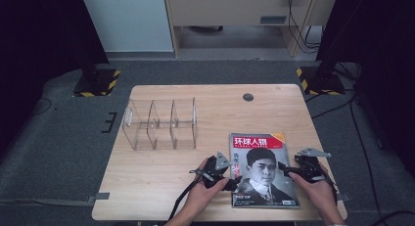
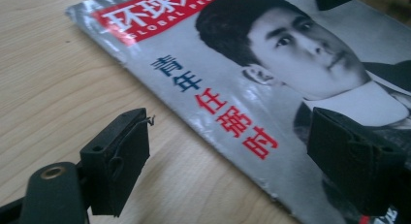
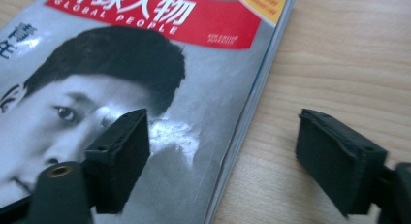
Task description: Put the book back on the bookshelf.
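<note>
The magazine (image 1: pixel 264 169), flat on the worktop (image 1: pixel 161 172), is straddled edge-on by released left gripper (image 1: pixel 234 181) and right gripper (image 1: pixel 286 169), nothing grasped.

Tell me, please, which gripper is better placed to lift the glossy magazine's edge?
Probably the right gripper: its open jaws straddle the grey magazine's page edge, while the left gripper straddles the spine.

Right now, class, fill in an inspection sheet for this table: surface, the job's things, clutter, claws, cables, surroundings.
Surface: wooden table, round port at the far edge.
Job's things: magazine flat at the near right.
Clutter: clear organizer, compartments look empty.
Claws: left claw open astride the magazine's left edge; right claw open astride its right edge; neither grips.
Cables: one trails from the left claw; more on the floor.
Surroundings: grey carpet, dark curtains, striped stand bases.
</note>
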{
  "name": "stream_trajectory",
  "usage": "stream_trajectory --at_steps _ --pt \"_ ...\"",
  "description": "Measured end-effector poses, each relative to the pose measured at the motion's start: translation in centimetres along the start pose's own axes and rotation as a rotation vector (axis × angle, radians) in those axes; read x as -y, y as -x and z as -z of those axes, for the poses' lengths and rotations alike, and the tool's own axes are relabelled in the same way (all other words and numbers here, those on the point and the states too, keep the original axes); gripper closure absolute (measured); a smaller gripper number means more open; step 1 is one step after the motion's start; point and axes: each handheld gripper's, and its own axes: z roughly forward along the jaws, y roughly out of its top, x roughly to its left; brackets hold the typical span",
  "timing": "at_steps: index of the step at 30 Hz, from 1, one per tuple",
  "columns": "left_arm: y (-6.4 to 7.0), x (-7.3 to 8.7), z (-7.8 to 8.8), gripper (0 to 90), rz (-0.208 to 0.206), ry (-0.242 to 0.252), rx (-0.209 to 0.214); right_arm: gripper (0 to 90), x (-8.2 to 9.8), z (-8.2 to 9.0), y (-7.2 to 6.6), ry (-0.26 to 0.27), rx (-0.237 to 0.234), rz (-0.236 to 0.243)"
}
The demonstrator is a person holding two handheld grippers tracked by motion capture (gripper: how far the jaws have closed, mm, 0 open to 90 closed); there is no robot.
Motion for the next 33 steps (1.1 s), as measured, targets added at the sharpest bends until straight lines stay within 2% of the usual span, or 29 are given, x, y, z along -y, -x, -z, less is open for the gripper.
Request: stream_trajectory --at_steps 3,4,5,9,10,11,12,13,14,19,24,26,28,33 --pt "0.5 -0.1 -0.1 16.8 -0.012 0.003 0.014 23.3 -0.1 -0.1 -0.3 0.002 -0.013 0.002" --pt "0.5 -0.1 -0.1 21.2 -0.012 0.003 0.014 23.3 -0.1 -0.1 -0.3 0.002 -0.013 0.002" --pt "0.7 -0.1 -0.2 27.1 -0.03 0.002 0.02 24.1 -0.1 -0.2 -0.7 -0.002 -0.01 0.025" --pt "0.9 0.0 -0.3 33.7 -0.032 0.009 0.029 28.5 -0.1 -0.3 -1.1 -0.001 -0.016 0.042" --pt "1.1 0.0 -0.5 33.9 -0.05 0.001 0.028 30.1 -0.1 -0.2 -1.2 -0.002 -0.022 0.049" --pt "1.1 0.0 -0.5 34.1 -0.05 0.001 0.028 30.1 -0.1 -0.2 -1.2 -0.002 -0.022 0.049" --pt "1.3 0.2 -0.9 34.0 -0.055 -0.023 0.015 30.6 -0.1 -0.2 -1.4 -0.003 -0.016 0.043" --pt "1.3 0.2 -0.9 33.8 -0.055 -0.023 0.015 31.6 -0.1 -0.2 -1.4 -0.006 -0.015 0.044" --pt "1.4 0.4 -1.0 33.8 -0.067 -0.013 -0.004 33.4 -0.1 -0.2 -1.3 -0.006 -0.013 0.048" --pt "1.5 0.5 -1.2 34.0 -0.087 -0.019 -0.018 40.2 -0.3 0.3 -1.3 0.017 -0.011 0.041" --pt "1.5 0.5 -1.2 33.9 -0.077 -0.02 -0.026 44.0 -0.7 1.0 -1.8 0.045 -0.019 0.062" --pt "1.6 0.5 -1.3 34.0 -0.074 -0.021 -0.033 46.3 -0.9 1.5 -2.3 0.074 -0.07 0.075" --pt "1.6 0.5 -1.3 34.0 -0.073 -0.02 -0.032 47.9 -1.1 1.8 -2.6 0.092 -0.09 0.08" --pt "1.6 0.5 -1.3 34.0 -0.075 -0.021 -0.033 47.9 -0.9 1.3 -2.4 0.072 -0.081 0.071"
